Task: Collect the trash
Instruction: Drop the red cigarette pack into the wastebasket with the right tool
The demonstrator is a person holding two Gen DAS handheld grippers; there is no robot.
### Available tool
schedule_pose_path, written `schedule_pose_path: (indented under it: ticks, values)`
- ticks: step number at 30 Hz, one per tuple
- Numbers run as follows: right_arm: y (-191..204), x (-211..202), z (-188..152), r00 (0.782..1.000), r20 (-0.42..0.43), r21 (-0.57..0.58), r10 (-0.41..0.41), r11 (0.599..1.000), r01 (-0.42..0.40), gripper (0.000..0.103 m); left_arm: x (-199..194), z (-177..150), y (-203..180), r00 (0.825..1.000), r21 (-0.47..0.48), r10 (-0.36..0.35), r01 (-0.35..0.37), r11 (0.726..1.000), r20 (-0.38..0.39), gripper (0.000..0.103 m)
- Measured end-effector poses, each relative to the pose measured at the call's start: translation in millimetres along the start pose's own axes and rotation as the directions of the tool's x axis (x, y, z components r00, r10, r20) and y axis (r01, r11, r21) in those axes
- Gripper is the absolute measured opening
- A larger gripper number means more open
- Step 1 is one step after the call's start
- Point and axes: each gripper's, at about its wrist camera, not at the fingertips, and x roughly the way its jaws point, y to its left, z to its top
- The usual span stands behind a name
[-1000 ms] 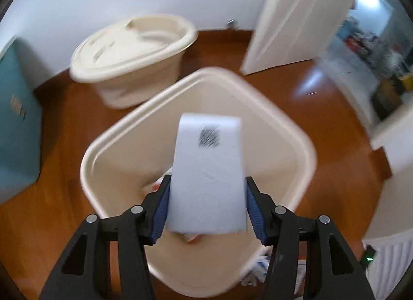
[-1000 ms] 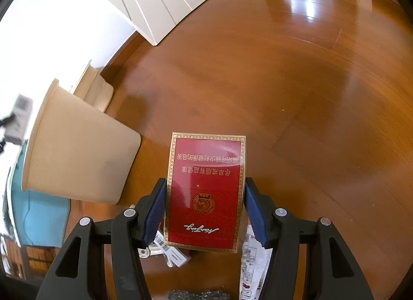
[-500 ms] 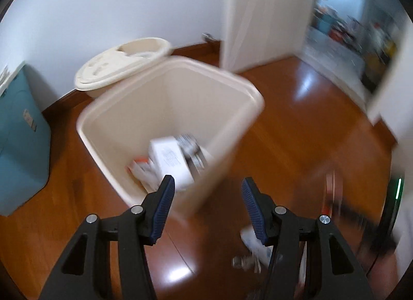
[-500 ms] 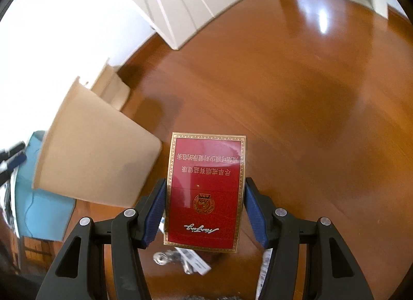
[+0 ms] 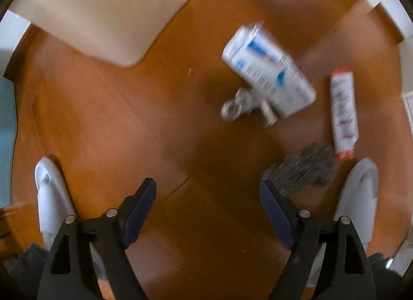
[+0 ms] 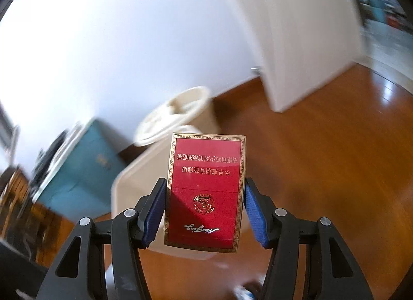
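My left gripper (image 5: 207, 205) points straight down at the wooden floor, its jaws opening with nothing between them. Ahead of it lie a white and blue carton (image 5: 268, 73), a crumpled clear wrapper (image 5: 236, 105), a white tube with red ends (image 5: 343, 113) and a grey scrubby pad (image 5: 302, 171). The cream trash bin (image 5: 103, 8) stands at the upper left. My right gripper (image 6: 205, 209) is shut on a red and gold cigarette pack (image 6: 206, 191), held up in front of the cream bin (image 6: 139, 191).
A person's white slippers (image 5: 51, 202) (image 5: 358, 196) stand either side of my left gripper. In the right wrist view a second cream bin with its lid (image 6: 175, 116) sits by the white wall, a teal box (image 6: 85, 168) at left and a white door (image 6: 296, 37) at right.
My left gripper let the white box drop into the bin, then swung down to face the floor litter and widened. My right gripper rose with the red pack and now faces the bin and wall.
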Motion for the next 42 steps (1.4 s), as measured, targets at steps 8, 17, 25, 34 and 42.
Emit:
schedule_pose_path:
  ticks: [8,17,25,34,42]
  values:
    - [74.0,83.3,31.5,0.987,-0.143,-0.149,0.073,0.984,-0.095,0.06,-0.6,-5.8,2.9,1.0,0.034,-0.002,0.002,0.999,0.006,0.083]
    - [90.3,142.4,18.4,0.962,-0.272,-0.203,0.009,0.977,-0.066,0.06,11.3,-14.6,-7.8,0.998,0.072,0.069,-0.069,0.995,0.003,0.083]
    - [92.4,172.1,-4.3,0.934,-0.353,-0.239,-0.044,0.97,-0.045,0.063,12.0,-14.0,-14.3,0.996,0.095,0.094,-0.094,0.991,0.011,0.083]
    - [85.7,156.8,-6.9,0.938,-0.338,-0.25,-0.072,0.968,-0.016,0.078,20.7,-10.5,-12.0,0.996,0.1,0.088,-0.084,0.991,-0.034,0.083]
    - [5.1,35.9,-45.7,0.978,-0.165,-0.066,-0.127,0.991,0.118,0.085,40.9,-12.3,-15.4,0.995,0.107,0.088,-0.081,0.991,-0.055,0.083]
